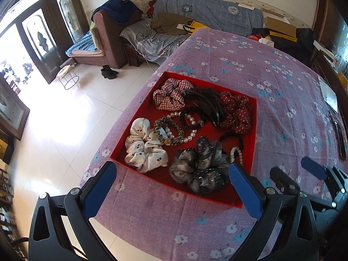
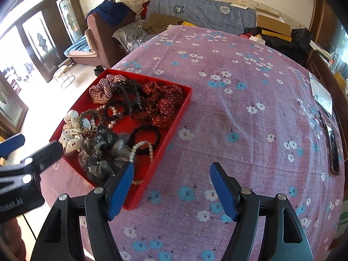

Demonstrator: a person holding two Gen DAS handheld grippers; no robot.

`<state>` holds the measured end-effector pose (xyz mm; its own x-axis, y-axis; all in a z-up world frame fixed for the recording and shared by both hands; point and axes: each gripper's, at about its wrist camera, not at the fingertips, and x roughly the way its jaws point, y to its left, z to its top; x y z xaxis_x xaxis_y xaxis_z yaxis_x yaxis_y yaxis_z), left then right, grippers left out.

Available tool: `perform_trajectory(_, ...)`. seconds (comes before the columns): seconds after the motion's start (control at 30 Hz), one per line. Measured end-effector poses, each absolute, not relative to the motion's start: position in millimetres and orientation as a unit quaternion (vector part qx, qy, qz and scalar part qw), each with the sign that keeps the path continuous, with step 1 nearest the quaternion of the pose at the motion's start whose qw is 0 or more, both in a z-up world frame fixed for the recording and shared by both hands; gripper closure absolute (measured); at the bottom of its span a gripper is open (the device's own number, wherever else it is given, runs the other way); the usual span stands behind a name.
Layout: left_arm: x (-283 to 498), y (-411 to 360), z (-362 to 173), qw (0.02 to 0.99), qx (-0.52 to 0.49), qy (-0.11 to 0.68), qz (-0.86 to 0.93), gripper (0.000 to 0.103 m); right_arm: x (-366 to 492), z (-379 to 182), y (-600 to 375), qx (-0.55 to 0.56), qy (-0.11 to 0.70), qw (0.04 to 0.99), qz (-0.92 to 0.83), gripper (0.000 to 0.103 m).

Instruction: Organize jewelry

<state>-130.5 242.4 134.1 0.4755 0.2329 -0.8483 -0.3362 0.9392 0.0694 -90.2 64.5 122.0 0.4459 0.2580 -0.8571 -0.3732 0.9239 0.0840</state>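
A shallow red tray (image 1: 253, 117) (image 2: 182, 106) sits on the purple flowered tablecloth near the table's left edge. It holds several hair ties and bracelets: a plaid scrunchie (image 1: 170, 94), a red dotted scrunchie (image 1: 236, 111) (image 2: 164, 104), a white cherry scrunchie (image 1: 143, 145), a grey gauze scrunchie (image 1: 199, 166) (image 2: 104, 154), a black hair claw (image 1: 206, 102), pearl bracelets (image 2: 142, 150). My left gripper (image 1: 171, 184) hovers open over the tray's near edge with nothing between its fingers. My right gripper (image 2: 171, 187) stands open and empty above the cloth, just right of the tray's near corner.
A dark phone-like object (image 2: 333, 150) and a paper sheet (image 2: 322, 95) lie near the table's right edge. Beyond the table stand a cluttered sofa (image 1: 195, 15), an armchair (image 1: 106, 37) and cardboard boxes (image 2: 274, 25). White tiled floor (image 1: 54, 119) drops off left of the table.
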Motion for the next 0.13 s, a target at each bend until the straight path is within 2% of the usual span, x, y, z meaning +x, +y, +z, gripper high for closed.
perform_trajectory(0.13,-121.5,218.7,134.2,0.859,-0.046,0.485,0.158,0.000,-87.2,119.3,36.4,-0.045,0.496,0.850,0.172,0.026)
